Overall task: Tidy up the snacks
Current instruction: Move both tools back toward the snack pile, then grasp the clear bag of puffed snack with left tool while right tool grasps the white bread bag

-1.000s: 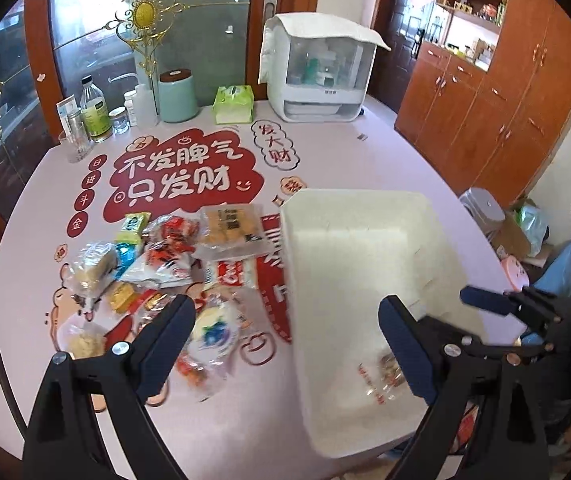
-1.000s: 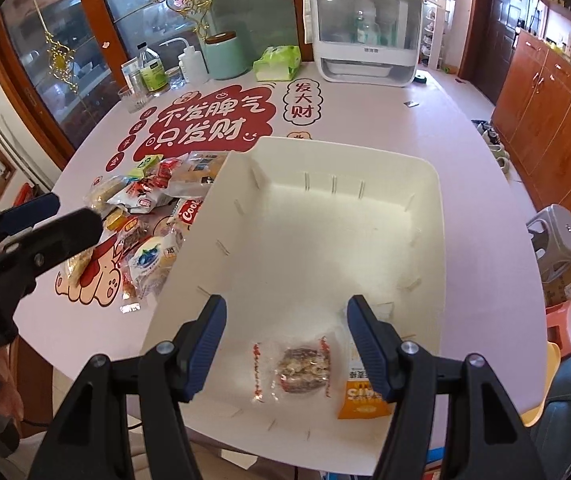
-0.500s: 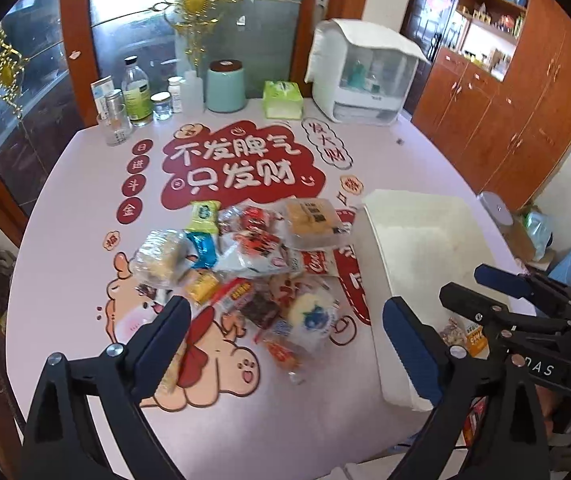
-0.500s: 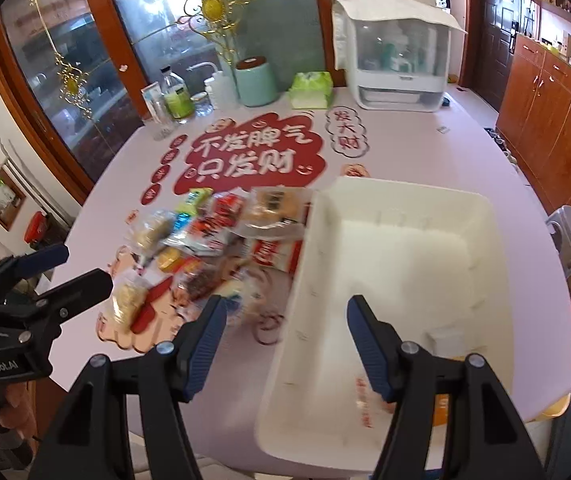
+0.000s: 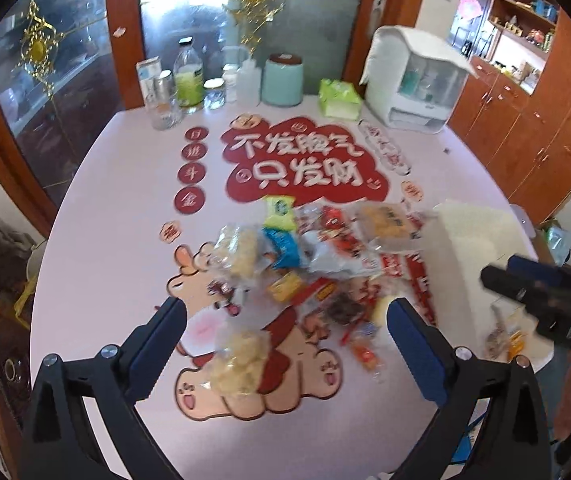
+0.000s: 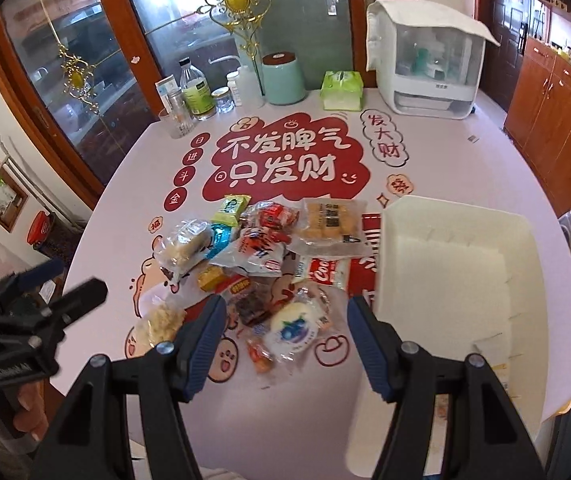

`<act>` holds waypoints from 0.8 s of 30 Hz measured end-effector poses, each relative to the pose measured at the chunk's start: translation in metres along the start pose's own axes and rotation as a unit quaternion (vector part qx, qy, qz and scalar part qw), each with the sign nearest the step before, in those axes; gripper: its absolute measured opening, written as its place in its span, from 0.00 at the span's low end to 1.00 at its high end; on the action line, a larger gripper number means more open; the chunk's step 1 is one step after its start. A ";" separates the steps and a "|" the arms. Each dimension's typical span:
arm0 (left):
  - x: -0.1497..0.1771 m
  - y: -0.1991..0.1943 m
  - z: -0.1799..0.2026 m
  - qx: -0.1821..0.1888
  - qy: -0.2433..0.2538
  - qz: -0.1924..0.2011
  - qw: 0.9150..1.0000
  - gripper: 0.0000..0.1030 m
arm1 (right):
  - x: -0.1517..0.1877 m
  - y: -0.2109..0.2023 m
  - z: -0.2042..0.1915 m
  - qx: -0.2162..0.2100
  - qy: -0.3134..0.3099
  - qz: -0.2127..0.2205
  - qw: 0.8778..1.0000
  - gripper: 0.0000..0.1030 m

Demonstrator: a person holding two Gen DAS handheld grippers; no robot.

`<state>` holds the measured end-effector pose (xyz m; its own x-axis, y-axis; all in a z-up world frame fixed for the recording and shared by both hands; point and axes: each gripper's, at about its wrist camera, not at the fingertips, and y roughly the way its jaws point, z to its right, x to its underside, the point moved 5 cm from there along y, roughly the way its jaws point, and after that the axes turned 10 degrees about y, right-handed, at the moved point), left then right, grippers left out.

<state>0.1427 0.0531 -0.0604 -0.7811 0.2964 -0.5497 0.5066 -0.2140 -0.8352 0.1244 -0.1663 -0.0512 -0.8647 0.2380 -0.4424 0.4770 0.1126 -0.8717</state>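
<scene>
- Left gripper: jaws spread wide, having just been opening, with nothing pressed between the blue ribbed pads; a clear crinkled bag of pale puffs lies on the table below the gap.
- Right gripper: jaws partly apart, empty.
- Snack pile: glossy plastic packets heaped mid-table, toward the near edge.
- White bin: rectangular, smooth-walled plastic, at the table's right edge; a few packets lie at its near end.

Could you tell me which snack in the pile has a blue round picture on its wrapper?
It is the round white pastry packet at the pile's near edge, just ahead of the right hand-held gripper; the other packets show red, yellow or clear wrapping.
</scene>
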 end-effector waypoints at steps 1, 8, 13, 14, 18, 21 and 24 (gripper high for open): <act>0.003 0.005 -0.004 -0.003 0.000 -0.006 1.000 0.97 | -0.001 0.002 -0.003 0.000 0.002 -0.002 1.000 0.62; 0.027 0.040 -0.024 -0.007 0.002 -0.046 0.999 0.97 | -0.014 0.041 -0.016 0.002 0.039 -0.040 0.998 0.62; 0.048 0.071 -0.032 -0.003 0.004 -0.078 0.997 0.97 | -0.017 0.083 -0.016 0.022 0.059 -0.081 0.995 0.67; 0.051 0.077 -0.033 -0.002 0.004 -0.084 0.996 0.97 | -0.017 0.091 -0.016 0.021 0.062 -0.089 0.994 0.68; 0.068 0.104 -0.038 0.004 -0.002 -0.116 0.993 0.97 | -0.022 0.127 -0.014 0.035 0.069 -0.112 0.991 0.74; 0.081 0.123 -0.040 0.010 -0.003 -0.139 0.990 0.97 | -0.030 0.150 -0.013 0.048 0.072 -0.121 0.989 0.77; 0.092 0.138 -0.039 0.013 -0.001 -0.158 0.987 0.97 | -0.037 0.178 -0.011 0.062 0.074 -0.137 0.986 0.79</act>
<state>0.1556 0.0870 -0.2270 -0.8998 0.3498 -0.2608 0.2270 -0.1351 -0.9645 0.2430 -0.1439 -0.1882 -0.9213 0.3544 -0.1599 0.1986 0.0754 -0.9772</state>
